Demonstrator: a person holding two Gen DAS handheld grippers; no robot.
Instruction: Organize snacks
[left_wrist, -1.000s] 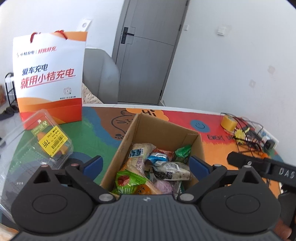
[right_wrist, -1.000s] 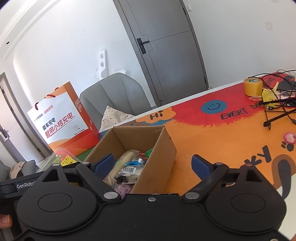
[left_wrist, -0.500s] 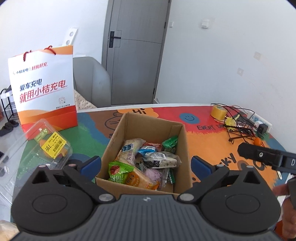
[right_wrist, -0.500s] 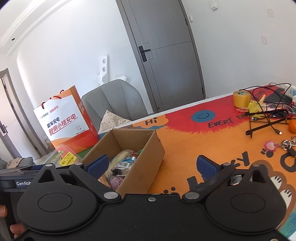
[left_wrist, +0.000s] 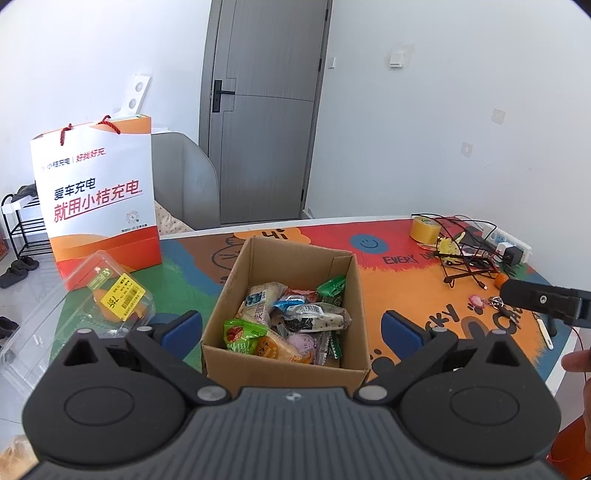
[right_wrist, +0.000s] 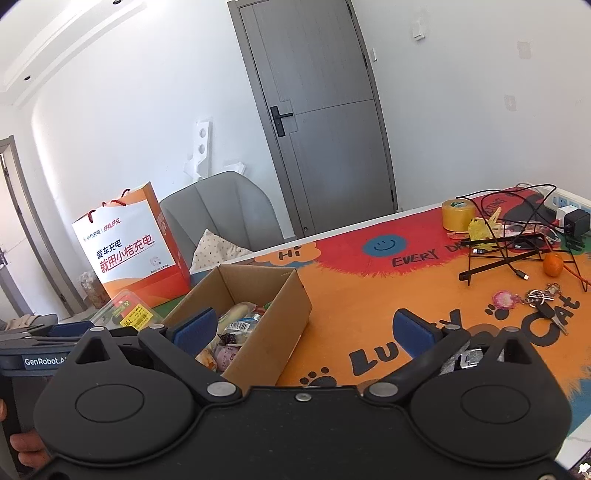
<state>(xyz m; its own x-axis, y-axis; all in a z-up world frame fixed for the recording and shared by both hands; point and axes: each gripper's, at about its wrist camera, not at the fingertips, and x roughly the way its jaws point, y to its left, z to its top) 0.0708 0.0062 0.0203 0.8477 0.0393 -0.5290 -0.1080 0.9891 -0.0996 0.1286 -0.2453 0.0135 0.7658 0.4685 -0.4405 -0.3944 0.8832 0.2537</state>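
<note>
An open cardboard box (left_wrist: 236, 291) stands on the colourful table mat (left_wrist: 402, 284), filled with several wrapped snacks (left_wrist: 295, 317). My left gripper (left_wrist: 291, 330) hovers in front of and above the box, open, its blue pads (left_wrist: 183, 328) wide apart with nothing held. In the right wrist view the same box (right_wrist: 275, 317) lies to the left of my right gripper (right_wrist: 304, 332), which is open wide and empty over the orange mat (right_wrist: 362, 295). The right gripper's body (left_wrist: 543, 302) shows at the right edge of the left wrist view.
An orange-and-white paper bag (left_wrist: 99, 199) and a clear plastic clamshell (left_wrist: 110, 295) sit left of the box. At the far right are a tape roll (right_wrist: 458, 214), cables with a wire stand (right_wrist: 509, 254), a tangerine (right_wrist: 552, 264) and keys (right_wrist: 543, 302). A grey chair (right_wrist: 221, 210) stands behind the table.
Both grippers have drawn back and upward from the box, which now looks smaller and farther. The right jaws have widened a little. The snacks have not moved.
</note>
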